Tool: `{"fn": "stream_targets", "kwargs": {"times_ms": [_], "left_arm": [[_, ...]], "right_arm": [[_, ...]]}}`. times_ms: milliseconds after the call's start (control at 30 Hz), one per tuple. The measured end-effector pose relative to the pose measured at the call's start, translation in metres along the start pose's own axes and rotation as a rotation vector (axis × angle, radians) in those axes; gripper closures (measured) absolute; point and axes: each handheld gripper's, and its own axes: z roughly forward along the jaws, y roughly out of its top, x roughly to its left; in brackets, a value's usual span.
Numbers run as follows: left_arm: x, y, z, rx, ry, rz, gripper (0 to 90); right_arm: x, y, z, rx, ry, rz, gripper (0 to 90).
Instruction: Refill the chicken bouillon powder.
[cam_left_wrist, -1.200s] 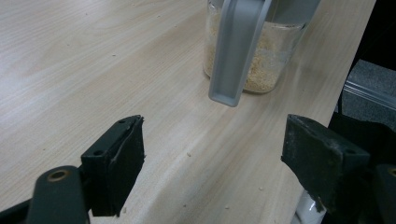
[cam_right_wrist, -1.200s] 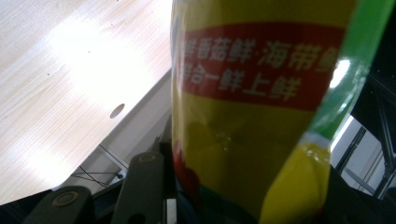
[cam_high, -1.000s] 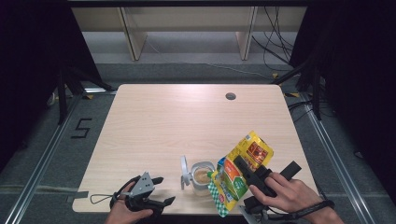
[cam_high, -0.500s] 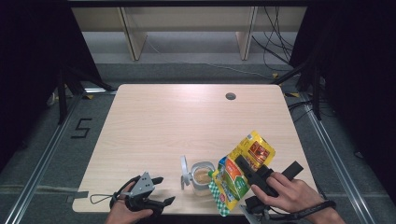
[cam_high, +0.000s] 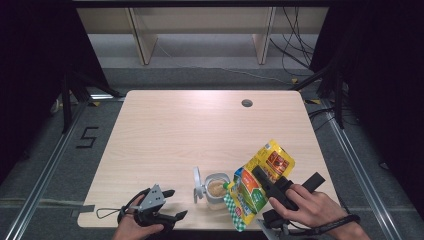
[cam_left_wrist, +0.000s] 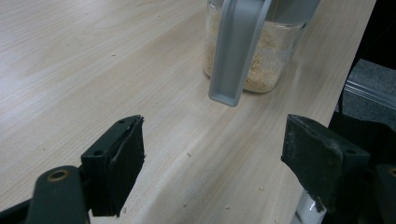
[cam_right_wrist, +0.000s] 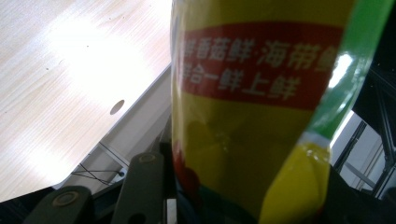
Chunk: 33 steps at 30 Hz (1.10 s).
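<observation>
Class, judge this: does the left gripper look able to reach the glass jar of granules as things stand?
Probably yes. The left gripper is open, with bare table before the jar; its hanging lid faces it.

This looks like a lab recording bay. A bare wooden table (cam_high: 200, 135) stands on grey carpet inside a dark metal frame (cam_high: 65, 95), with loose cables (cam_high: 295, 55) at one o'clock and floor tape (cam_high: 86, 137) marking "5" at nine o'clock.

a pale wooden bench (cam_high: 165, 140) with a round cable hole (cam_high: 247, 103) near its far edge. a glass jar (cam_high: 216, 188) of beige grains stands by the near edge, its lid (cam_high: 197, 178) hinged open.
</observation>
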Motion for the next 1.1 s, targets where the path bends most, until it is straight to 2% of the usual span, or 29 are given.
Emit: {"fn": "stream_targets", "kwargs": {"times_ms": [133, 167, 367, 433, 467, 500, 533, 633, 667, 700, 867, 933, 1033, 1100], "left_arm": [[0.000, 0.000, 0.000, -0.001, -0.001, 0.002, 20.6], [0.000, 0.000, 0.000, -0.001, -0.001, 0.001, 20.6], [0.000, 0.000, 0.000, 0.001, 0.000, 0.001, 20.6], [0.001, 0.000, 0.000, -0.004, 0.003, 0.030, 20.6], [0.001, 0.000, 0.000, -0.007, 0.005, 0.028, 20.6], [0.000, 0.000, 0.000, -0.002, 0.001, -0.001, 20.6], [-0.001, -0.001, 0.001, -0.016, 0.009, -0.002, 20.6], [-0.001, -0.001, 0.001, -0.012, 0.010, -0.002, 20.6], [0.000, 0.000, 0.000, 0.002, -0.001, 0.000, 20.6], [-0.001, 0.000, 0.001, -0.010, 0.006, -0.002, 20.6], [-0.001, -0.001, 0.001, -0.013, 0.009, -0.003, 20.6], [0.000, -0.001, 0.001, -0.007, 0.014, 0.004, 20.6], [-0.001, -0.001, 0.001, -0.015, 0.009, -0.003, 20.6], [-0.001, -0.001, 0.001, -0.013, 0.010, -0.003, 20.6]], "right_arm": [[0.000, 0.000, 0.000, 0.004, 0.001, 0.008, 62.5], [0.000, 0.000, 0.000, 0.002, -0.004, -0.007, 62.5], [-0.001, -0.001, 0.001, -0.002, 0.001, -0.009, 62.5], [0.000, 0.000, 0.001, 0.005, -0.002, 0.000, 62.6], [0.000, 0.000, 0.001, 0.001, 0.003, 0.001, 62.5], [0.000, 0.000, 0.000, 0.002, 0.002, 0.004, 62.5], [0.000, 0.000, 0.000, 0.001, 0.003, 0.008, 62.5], [0.001, 0.000, 0.000, 0.000, 0.002, 0.004, 62.6], [0.001, 0.000, 0.000, 0.000, -0.001, 0.007, 62.5], [0.001, 0.000, 0.000, -0.001, 0.002, 0.009, 62.5], [0.002, 0.001, 0.000, -0.005, 0.007, 0.018, 62.6], [0.006, 0.002, -0.001, 0.007, 0.007, 0.076, 62.6], [0.007, 0.002, -0.001, 0.014, 0.010, 0.082, 62.8], [0.010, 0.002, -0.002, 0.015, 0.008, 0.112, 63.7]]}}
